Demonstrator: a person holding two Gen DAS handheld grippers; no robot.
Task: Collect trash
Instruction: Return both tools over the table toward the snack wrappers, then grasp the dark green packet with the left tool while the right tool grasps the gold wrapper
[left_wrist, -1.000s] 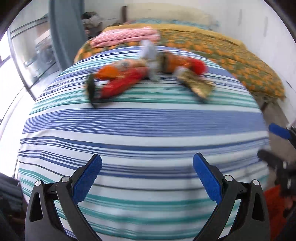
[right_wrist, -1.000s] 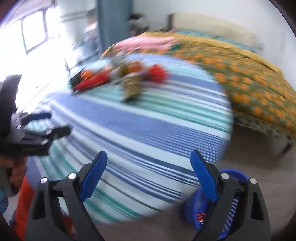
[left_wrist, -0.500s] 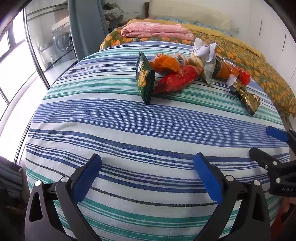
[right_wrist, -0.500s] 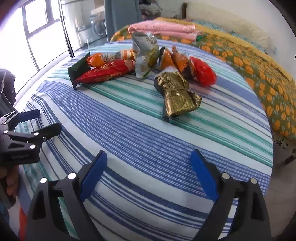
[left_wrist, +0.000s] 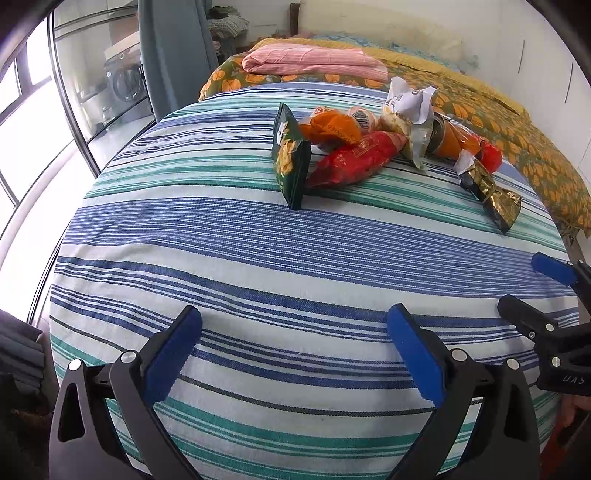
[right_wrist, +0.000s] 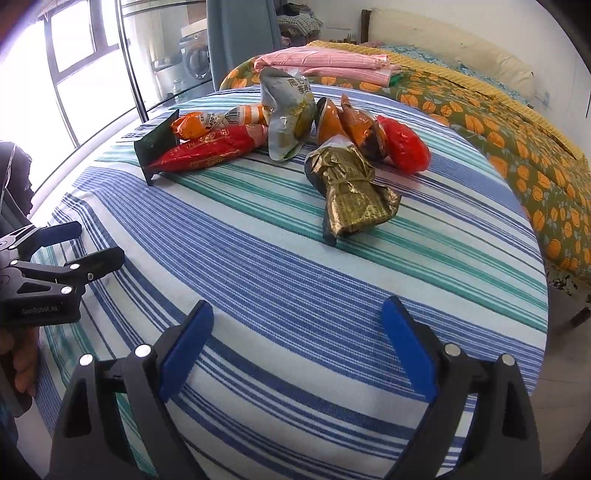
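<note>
While both grippers hang over the near part of the striped sheet (left_wrist: 258, 258), the trash lies in a cluster at its far side, well apart from either tool. Left gripper (left_wrist: 293, 345): jaws spread wide, nothing between the blue pads. Right gripper (right_wrist: 297, 341): jaws likewise spread wide, empty. Readable writing is scarce. The grey-white pouch (right_wrist: 288, 114) carries large Chinese characters near its top; the orange wrapper (right_wrist: 207, 123) shows a barcode and small print too fine to read; the red packet (right_wrist: 210, 147) has gold lettering, illegible. The body of the left gripper, seen at the edge of the right wrist view, bears a faint embossed mark, roughly "GenRobot.AI". The green chip bag (left_wrist: 290, 158) stands on edge just beside the red packet, touching it. The gold foil wrapper (right_wrist: 351, 192) lies nearest the right gripper, slightly apart from the cluster; behind it sit an orange foil bag (right_wrist: 351, 125) and a red bag (right_wrist: 404, 144). Further back: a folded pink cloth (left_wrist: 314, 62) on an orange-patterned bedspread (right_wrist: 498, 136), a grey-blue curtain (left_wrist: 173, 51), and a washing machine (right_wrist: 197, 61) behind glass. Nothing blocks the line from either gripper to the wrappers.
</note>
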